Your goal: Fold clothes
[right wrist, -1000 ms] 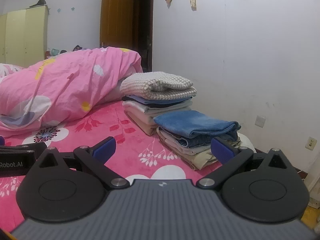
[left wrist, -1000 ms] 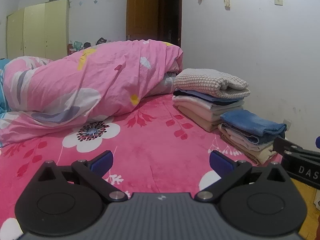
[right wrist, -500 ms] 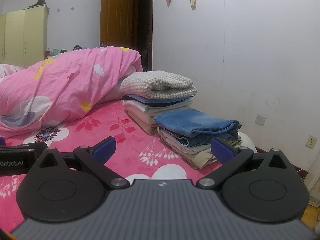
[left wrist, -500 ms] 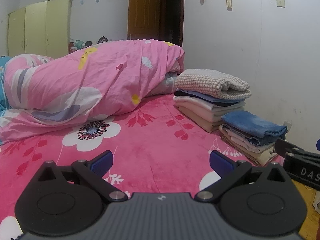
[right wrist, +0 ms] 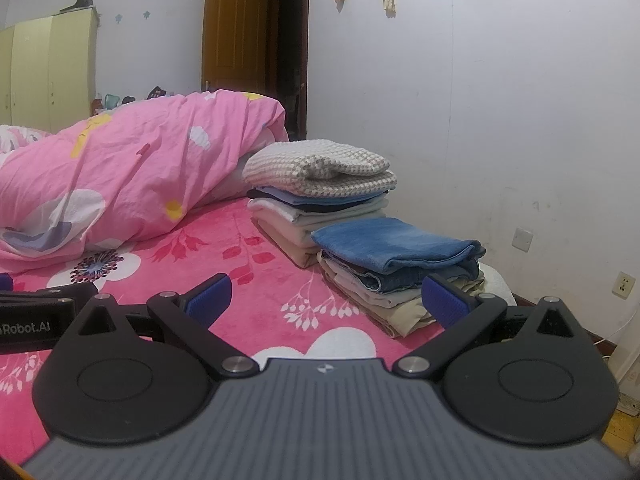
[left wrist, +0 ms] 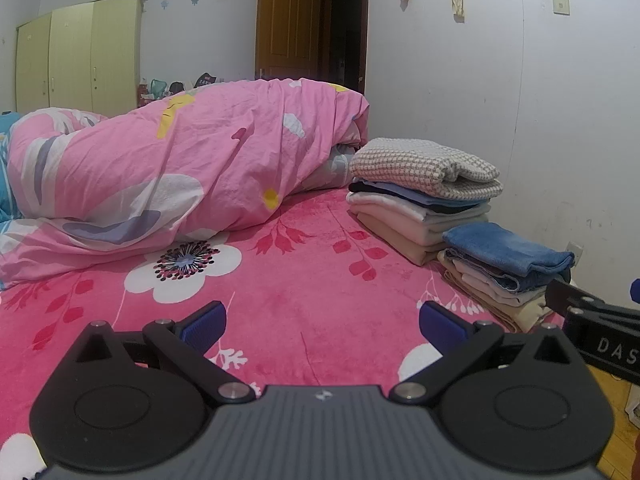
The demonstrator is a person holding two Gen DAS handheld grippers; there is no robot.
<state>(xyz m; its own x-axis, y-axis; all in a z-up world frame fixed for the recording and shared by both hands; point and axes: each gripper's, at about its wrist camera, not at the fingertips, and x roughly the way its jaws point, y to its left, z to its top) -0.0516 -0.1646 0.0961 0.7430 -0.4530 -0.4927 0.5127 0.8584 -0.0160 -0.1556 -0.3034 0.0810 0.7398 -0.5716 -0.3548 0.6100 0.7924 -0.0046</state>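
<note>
Hovering wide-open hand-held grippers [left wrist: 322, 322] [right wrist: 324, 298] face bare bedsheet [left wrist: 280, 292] beside stacked clothes [left wrist: 424, 200].

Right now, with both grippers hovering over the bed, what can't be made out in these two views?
- Unfolded clothes: none visible; each gripper body blocks the near bed.
- Lower garments in both folded stacks: only edges show.
- Right gripper in the left view: cut off by the frame edge.
- Clutter by the wardrobe: too small.

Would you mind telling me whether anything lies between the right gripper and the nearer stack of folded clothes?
Nothing visible does. The right gripper is open over bare pink bedsheet, and the nearer stack, topped by a blue towel, sits just ahead of its right finger.
</note>
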